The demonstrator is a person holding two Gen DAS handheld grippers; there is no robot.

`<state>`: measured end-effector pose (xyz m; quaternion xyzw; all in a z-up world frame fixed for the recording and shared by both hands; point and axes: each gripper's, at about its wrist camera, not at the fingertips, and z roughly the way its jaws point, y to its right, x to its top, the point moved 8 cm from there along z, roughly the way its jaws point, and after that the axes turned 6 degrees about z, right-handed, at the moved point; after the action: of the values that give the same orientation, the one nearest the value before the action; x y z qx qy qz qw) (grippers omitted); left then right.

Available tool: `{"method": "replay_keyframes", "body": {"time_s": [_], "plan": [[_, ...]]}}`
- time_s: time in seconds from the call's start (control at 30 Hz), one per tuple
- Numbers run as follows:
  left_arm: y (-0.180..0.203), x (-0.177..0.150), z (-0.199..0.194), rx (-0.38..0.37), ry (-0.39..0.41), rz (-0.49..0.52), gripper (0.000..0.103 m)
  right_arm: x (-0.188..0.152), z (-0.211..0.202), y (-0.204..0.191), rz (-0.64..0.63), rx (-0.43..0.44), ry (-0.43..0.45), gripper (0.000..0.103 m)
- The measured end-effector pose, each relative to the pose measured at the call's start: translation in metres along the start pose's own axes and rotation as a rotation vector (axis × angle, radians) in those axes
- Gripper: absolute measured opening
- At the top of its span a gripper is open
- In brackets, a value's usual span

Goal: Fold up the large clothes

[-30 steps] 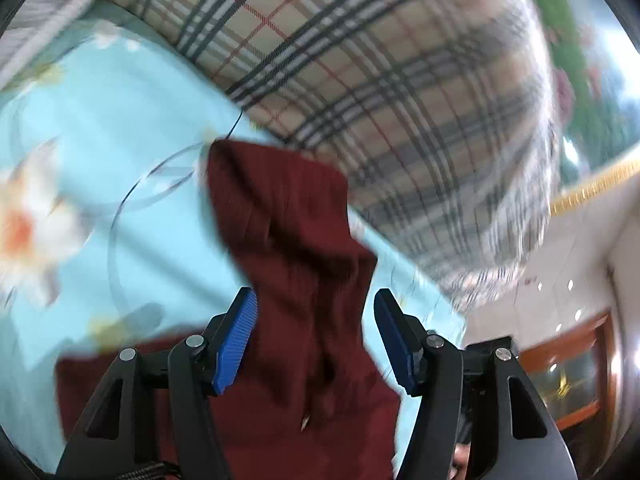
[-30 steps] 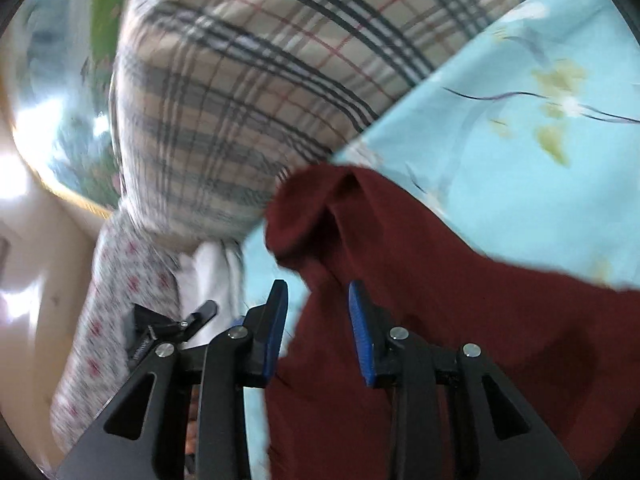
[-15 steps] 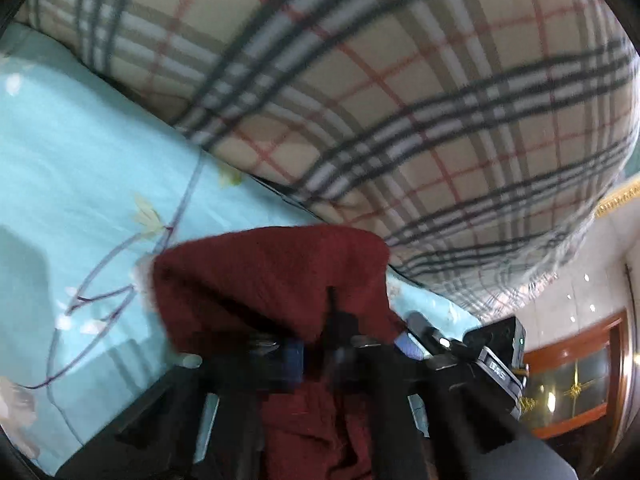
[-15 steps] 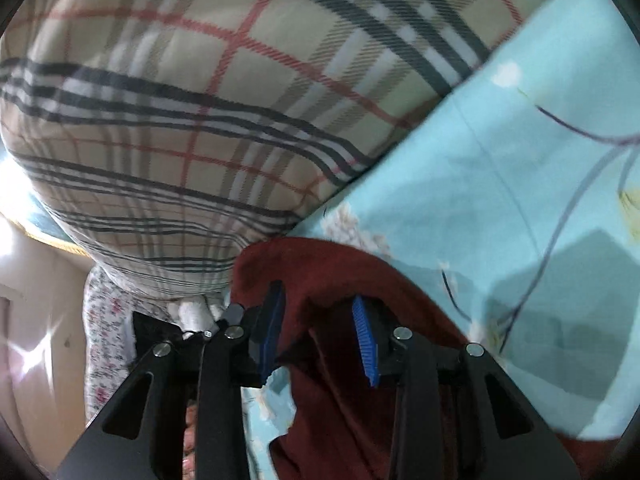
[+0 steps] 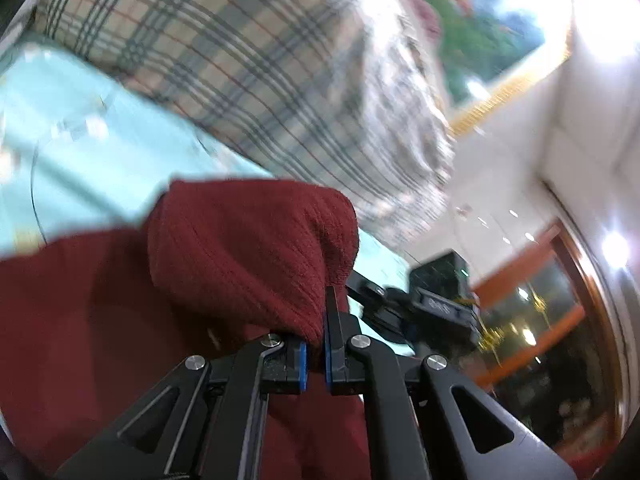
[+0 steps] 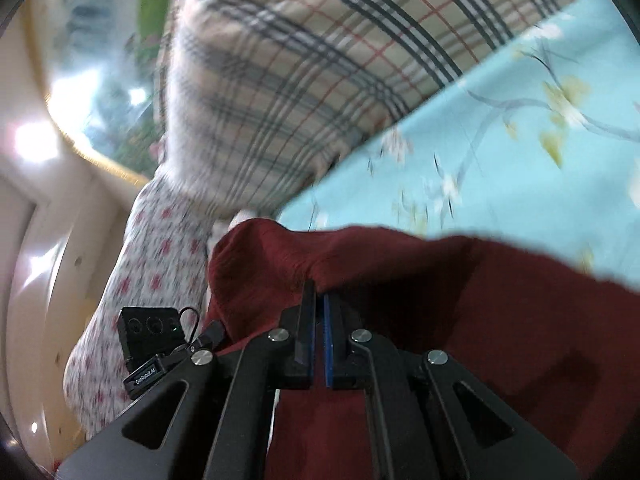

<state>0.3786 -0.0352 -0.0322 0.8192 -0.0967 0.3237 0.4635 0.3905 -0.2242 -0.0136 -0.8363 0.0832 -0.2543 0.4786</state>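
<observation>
Tongs, left [image 5: 316, 344] and right [image 6: 318, 340], are each clamping a bunched edge of maroon sweater [image 5: 248, 248], body trailing behind over the bed [image 6: 540, 152].

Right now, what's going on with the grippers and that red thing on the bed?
A person is working two handheld grippers on a dark red knit garment spread over the light blue floral bedsheet. The left gripper is shut on a bunched edge of the knit, and the right gripper is shut on another part of it. A plaid pillow lies just beyond.
</observation>
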Motion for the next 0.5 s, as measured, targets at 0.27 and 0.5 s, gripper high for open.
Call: {"method": "replay_keyframes", "body": {"time_s": [0.27,0.5], "plan": [[-0.004,-0.132,-0.012,-0.022,-0.124,-0.033,0.004,-0.112,-0.062,0.058,0.028,-0.060,-0.058,0.003],[-0.024,-0.169,-0.021,0.058,-0.239,0.031,0.011,-0.138,-0.052,0.097,0.022,-0.198,-0.067,0.003]]}}
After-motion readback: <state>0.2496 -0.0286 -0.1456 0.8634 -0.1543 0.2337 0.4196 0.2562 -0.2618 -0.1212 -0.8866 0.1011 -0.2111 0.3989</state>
